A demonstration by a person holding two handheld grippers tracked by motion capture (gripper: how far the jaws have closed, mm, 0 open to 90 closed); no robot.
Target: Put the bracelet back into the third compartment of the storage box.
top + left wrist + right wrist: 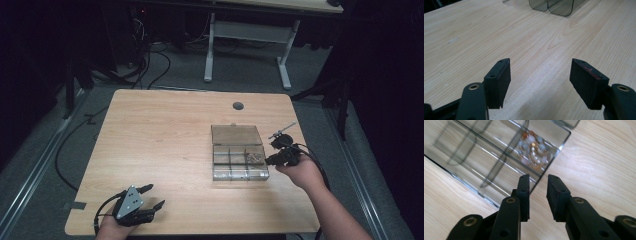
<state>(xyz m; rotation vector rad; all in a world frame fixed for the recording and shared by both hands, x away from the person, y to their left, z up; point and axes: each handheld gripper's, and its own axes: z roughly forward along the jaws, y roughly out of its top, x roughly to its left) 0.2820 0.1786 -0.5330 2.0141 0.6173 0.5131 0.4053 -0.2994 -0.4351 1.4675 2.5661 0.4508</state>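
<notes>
A clear plastic compartment box [230, 172] lies right of the table's middle with its lid [236, 134] folded open toward the far side. A small heap of pale and orange beads [255, 157] fills its far right compartment. My right gripper [270, 160] hovers at the box's right edge and points left at it. In the right gripper view the gripper [539, 178] is open by a narrow gap with nothing in it. Just beyond it are the box's wall [486, 170] and the beads [534, 152]. My left gripper [154, 196] rests near the table's front left, wide open [540, 65] over bare wood.
The wooden table [160, 135] has a grey cable hole [238, 106] near its far edge. The box's lid corners [554, 6] lie far ahead in the left gripper view. A white-legged desk [247, 35] and floor cables [150, 65] sit beyond the table.
</notes>
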